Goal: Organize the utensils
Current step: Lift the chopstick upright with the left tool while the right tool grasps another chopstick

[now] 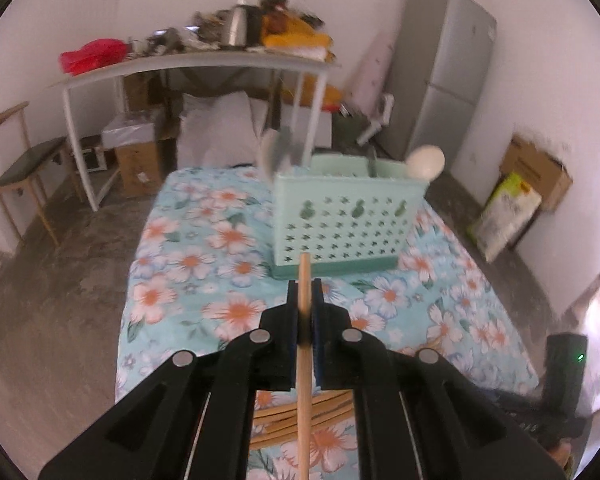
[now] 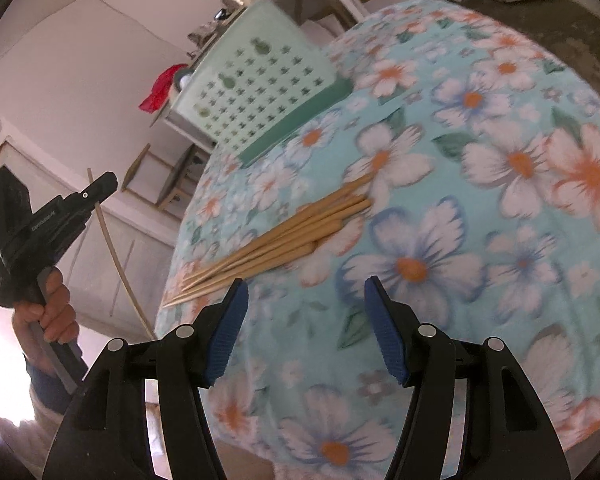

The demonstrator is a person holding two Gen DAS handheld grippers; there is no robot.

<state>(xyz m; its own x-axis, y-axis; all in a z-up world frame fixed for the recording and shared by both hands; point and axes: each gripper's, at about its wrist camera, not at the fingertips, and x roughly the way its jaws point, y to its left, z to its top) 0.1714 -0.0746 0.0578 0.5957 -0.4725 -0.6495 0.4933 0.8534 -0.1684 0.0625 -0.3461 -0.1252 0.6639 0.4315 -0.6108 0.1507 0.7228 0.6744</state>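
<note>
Left of the caddy, far back in the left wrist view: a wooden chair (image 1: pixel 16 164) against the wall, then a white table (image 1: pixel 196 65) piled with clutter — red bundle (image 1: pixel 92 55), metal flask (image 1: pixel 236 26).

Nearer, and just short of the caddy: left gripper (image 1: pixel 305 308) clamped tight on a single wooden chopstick (image 1: pixel 305 344), stick upright between the pads, its tip overlapping the lower front wall of the mint-green utensil caddy (image 1: pixel 344 224). Caddy standing upright on the floral cloth (image 1: pixel 188 264), perforated front facing the camera. Poking above the caddy's rim: blurred metal utensils (image 1: pixel 278 152) at its left end, a white spoon (image 1: pixel 426 162) at its right end — too smeared to name the metal pieces with any certainty, possibly a fork or spatula. Right of the caddy and behind it, a grey fridge (image 1: pixel 440 76); further right, a cardboard box (image 1: pixel 536 170) on the floor.

Right wrist view, same caddy (image 2: pixel 256 80) as landmark: at far left, the left gripper (image 2: pixel 60 216) seen from outside, held off the edge of the cloth with a thin stick in its tip. Below and right of the caddy, a loose bundle of chopsticks (image 2: pixel 284 240) flat on the cloth (image 2: pixel 480 208), well apart from the caddy's base. Nearest the camera, right gripper (image 2: pixel 304 320) with blue pads spread wide, gripping nothing, just beside the near ends of the bundle.
</note>
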